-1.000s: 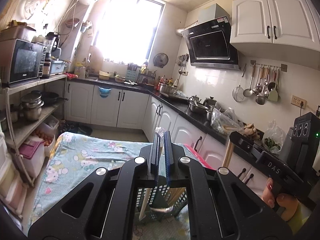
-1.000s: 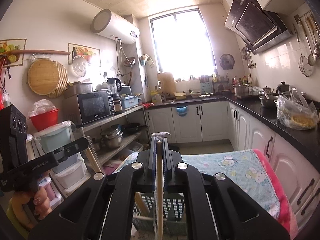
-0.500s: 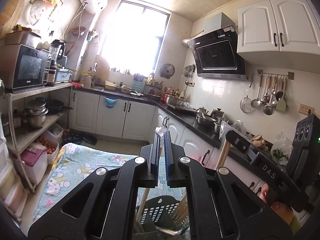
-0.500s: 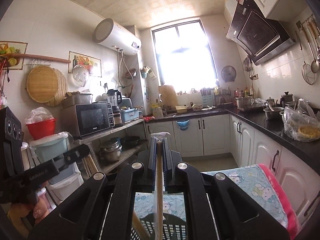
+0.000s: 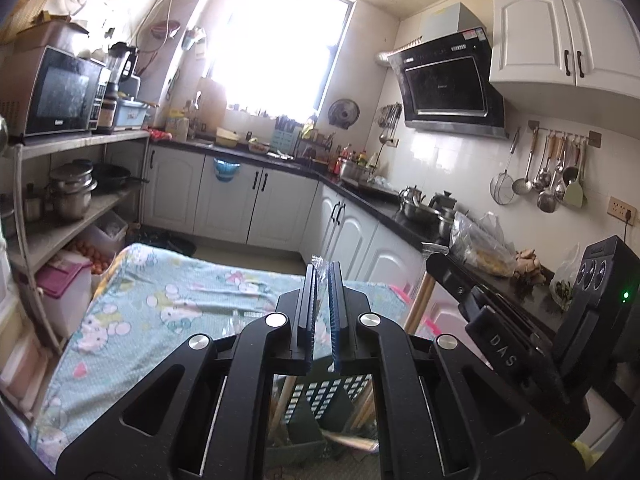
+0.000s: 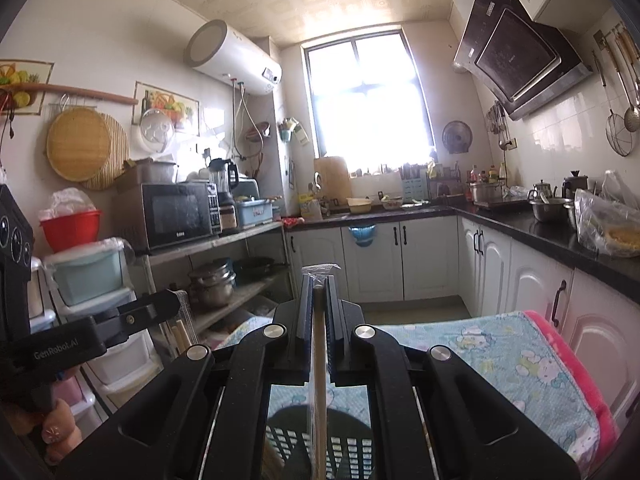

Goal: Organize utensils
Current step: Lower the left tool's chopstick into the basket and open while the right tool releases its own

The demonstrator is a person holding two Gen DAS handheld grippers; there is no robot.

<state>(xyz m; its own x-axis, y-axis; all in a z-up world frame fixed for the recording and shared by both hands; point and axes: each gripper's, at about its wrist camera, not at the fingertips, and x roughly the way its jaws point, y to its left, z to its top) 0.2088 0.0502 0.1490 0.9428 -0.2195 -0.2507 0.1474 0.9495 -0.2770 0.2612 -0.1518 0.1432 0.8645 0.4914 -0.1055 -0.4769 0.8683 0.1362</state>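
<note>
Both of my claws have come down a bit since a moment ago, so more of the flowery cloth (image 5: 168, 304) shows and the window sits higher up in both views.

My left claw (image 5: 322, 280) is pinched together on a thin clear plastic wrapper (image 5: 319, 265); its crinkly top pokes out above the ribbed blue pads. I cannot tell what is inside it there. My right claw (image 6: 319, 286) is clamped on a long pale wooden stick (image 6: 319, 352), round and smooth, in the same sort of clear wrap, with a crumpled bit sticking up on top. The stick runs straight down between the pads toward the dark basket (image 6: 352, 446).

That basket is plastic, with rows of little square holes. It sits on the cloth, right under both claws. From the left view, more wooden sticks and something shiny and metal lie in the basket (image 5: 328, 400).

The cloth is soft, light blue with cartoon cats and a pink edge.

From the left view, my right claw's black handle (image 5: 500, 354) says "DAS" in pale letters, and a small green light glows on it. From the right view, my left claw's handle (image 6: 56, 354) says "GenRobot.AI". A hand (image 6: 56, 428) with painted nails holds it.

The microwave (image 6: 176, 216) has a small white word on its door, too tiny to read.
</note>
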